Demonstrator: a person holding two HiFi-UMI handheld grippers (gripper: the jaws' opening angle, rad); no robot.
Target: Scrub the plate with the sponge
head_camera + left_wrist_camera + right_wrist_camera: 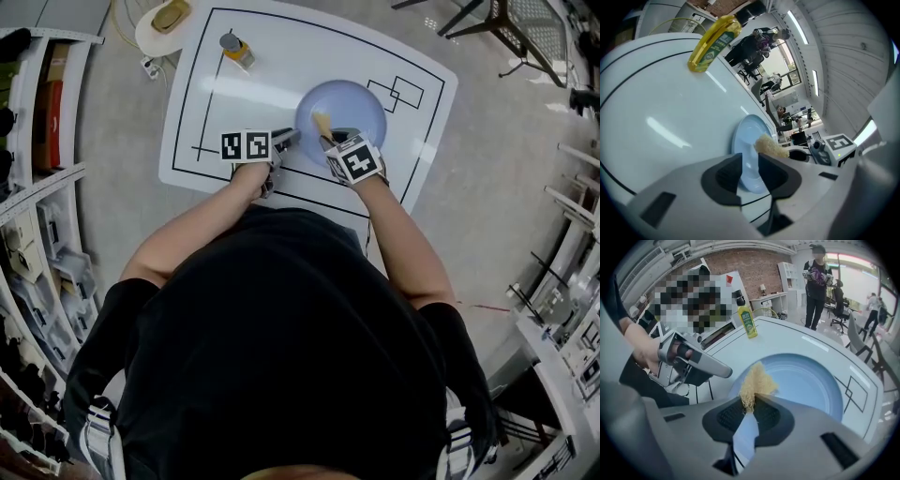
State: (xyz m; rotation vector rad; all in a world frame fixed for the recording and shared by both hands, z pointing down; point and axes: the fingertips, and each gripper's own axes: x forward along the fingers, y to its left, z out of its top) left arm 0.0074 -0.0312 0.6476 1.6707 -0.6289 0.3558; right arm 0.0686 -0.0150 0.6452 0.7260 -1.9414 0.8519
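A light blue plate (349,105) lies on the white table (225,103). My right gripper (328,141) is over the plate's near left part, shut on a frayed yellow sponge (322,123). In the right gripper view the sponge (757,379) sticks out from between the closed jaws (749,406), above the plate (811,380). My left gripper (292,139) is at the plate's left rim, open. In the left gripper view its jaws (750,164) stand apart, the plate (749,145) shows through the gap, and no pad presses on it. The sponge (769,146) shows just beyond.
A yellow dish soap bottle (236,49) stands at the table's far left corner, also seen in the right gripper view (749,320). Black lines and squares (405,94) mark the tabletop. Shelves (37,187) line the left side. A chair (525,23) stands at the far right. People (816,282) stand in the background.
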